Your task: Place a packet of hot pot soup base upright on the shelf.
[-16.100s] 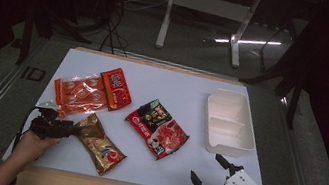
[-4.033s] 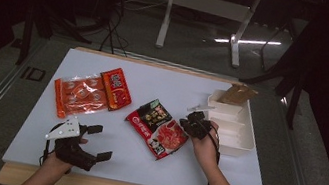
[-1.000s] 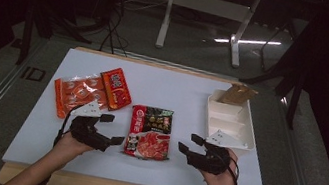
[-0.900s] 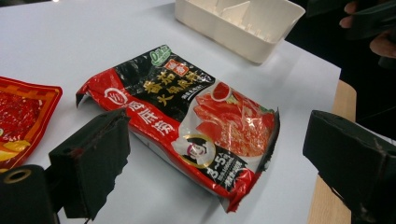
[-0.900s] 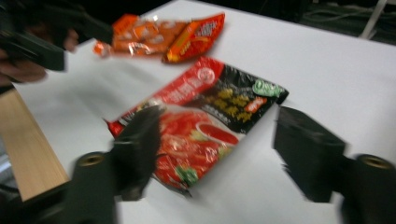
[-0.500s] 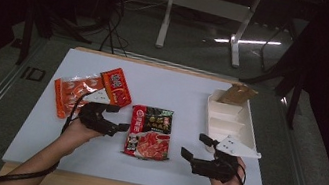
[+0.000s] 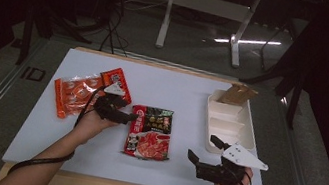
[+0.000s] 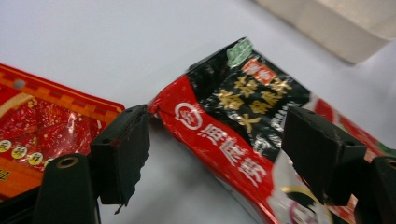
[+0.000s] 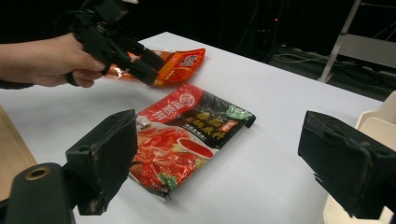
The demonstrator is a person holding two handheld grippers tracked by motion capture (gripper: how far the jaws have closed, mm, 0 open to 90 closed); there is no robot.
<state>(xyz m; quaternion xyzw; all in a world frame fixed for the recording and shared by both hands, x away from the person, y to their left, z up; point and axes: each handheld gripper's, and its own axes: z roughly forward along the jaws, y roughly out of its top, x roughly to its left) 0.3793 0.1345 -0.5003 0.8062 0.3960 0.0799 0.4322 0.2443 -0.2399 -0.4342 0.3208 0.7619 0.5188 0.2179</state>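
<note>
Tongs on the left (image 8: 212, 154) straddle the red-black packet's (image 8: 243, 126) corner, closing (high view hides this); right tongs (image 9: 233, 158) gape empty.

Worktop (image 7: 193, 92) evenly lit from overhead; surroundings dark. Floor glare at 1 o'clock. Foil glints; near tool pads blurred.

White table (image 7: 183, 88) (three sauce packets (image 7: 150, 131), one tray (image 7: 230, 124))

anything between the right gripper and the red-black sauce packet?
No. In the high view, bare white table separates the right gripper from the red-black sauce packet. The right gripper view shows the same bare stretch ahead of its open jaws.
</note>
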